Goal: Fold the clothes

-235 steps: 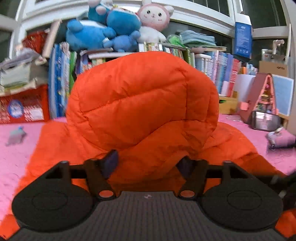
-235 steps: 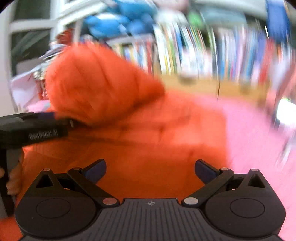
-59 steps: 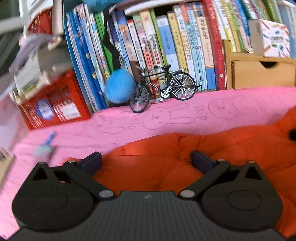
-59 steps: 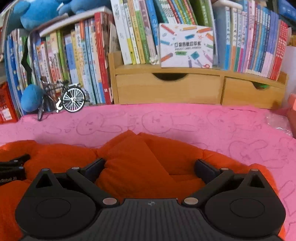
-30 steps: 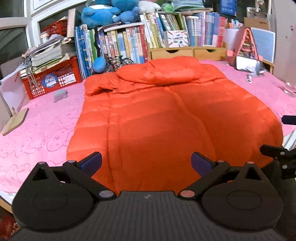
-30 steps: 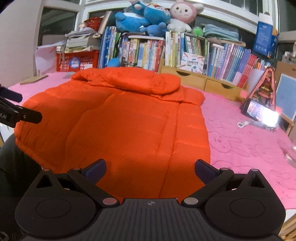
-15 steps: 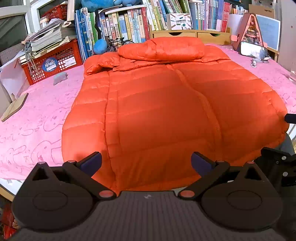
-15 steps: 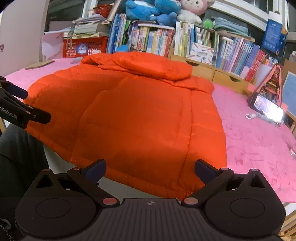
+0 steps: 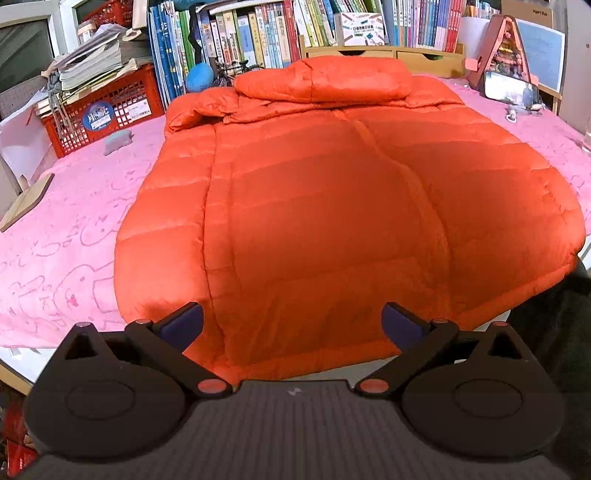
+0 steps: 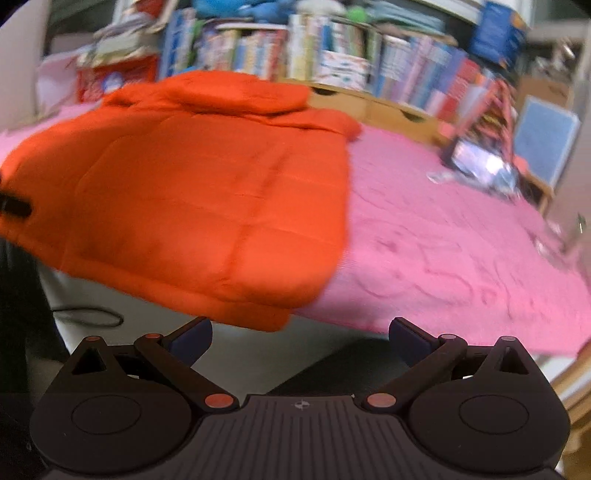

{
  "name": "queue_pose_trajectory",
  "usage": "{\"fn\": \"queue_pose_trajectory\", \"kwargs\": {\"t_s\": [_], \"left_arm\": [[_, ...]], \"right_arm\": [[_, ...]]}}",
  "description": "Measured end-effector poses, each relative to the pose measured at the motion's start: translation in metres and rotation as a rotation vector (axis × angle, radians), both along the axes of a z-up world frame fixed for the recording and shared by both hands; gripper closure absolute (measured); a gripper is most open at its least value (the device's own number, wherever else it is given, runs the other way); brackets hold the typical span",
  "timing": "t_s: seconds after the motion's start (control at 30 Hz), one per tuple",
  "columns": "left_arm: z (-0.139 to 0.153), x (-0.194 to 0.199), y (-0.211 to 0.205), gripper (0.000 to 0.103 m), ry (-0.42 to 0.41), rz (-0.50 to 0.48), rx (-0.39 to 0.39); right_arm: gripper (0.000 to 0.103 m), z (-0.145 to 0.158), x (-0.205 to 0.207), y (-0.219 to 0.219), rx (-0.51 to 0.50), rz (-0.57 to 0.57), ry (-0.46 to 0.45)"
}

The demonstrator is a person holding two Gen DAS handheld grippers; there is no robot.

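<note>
orange puffer jacket [image 9: 325,206] lies spread flat on the pink blanket [image 9: 66,229], its hood folded down at the far end near the row of books [image 9: 258,33], its hem hanging over the near table edge. left gripper [image 9: 291,323] hovers over the hem, fingers spread wide, holding nothing. right gripper [image 10: 300,338] is likewise wide and empty, off the jacket's right corner.

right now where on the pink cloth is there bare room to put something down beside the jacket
Widest bare stretch: pink cloth right of the orange jacket, up to the phone. A narrower strip lies left, between jacket and red crate, with a small grey object on it. The back edge by the books is crowded.
</note>
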State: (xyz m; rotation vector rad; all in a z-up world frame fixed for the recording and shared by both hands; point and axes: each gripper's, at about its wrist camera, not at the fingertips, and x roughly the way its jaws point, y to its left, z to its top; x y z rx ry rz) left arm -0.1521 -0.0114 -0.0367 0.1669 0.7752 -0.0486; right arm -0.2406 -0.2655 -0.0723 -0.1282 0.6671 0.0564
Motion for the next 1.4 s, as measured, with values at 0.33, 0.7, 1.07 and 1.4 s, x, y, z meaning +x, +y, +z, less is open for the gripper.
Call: {"fn": "queue_pose_trajectory", "kwargs": {"t_s": [0.33,0.7,1.07,1.4], "left_arm": [[-0.008,0.004,0.0,0.0,0.026,0.009,0.014],[-0.011,0.005,0.002,0.0,0.036,0.013,0.011],[0.005,0.0,0.013,0.0,-0.054,0.058,-0.051],[0.059,-0.019,0.04,0.0,-0.233,0.112,-0.08]], "right_arm": [[0.0,-0.01,0.042,-0.045,0.489,0.03,0.094],[0.013,-0.004,0.043,-0.022,0.529,0.111,0.084],[0.07,0.027,0.036,-0.029,0.735,0.217,0.031],[0.084,0.092,0.123,0.013,0.723,0.278,-0.037]]}}
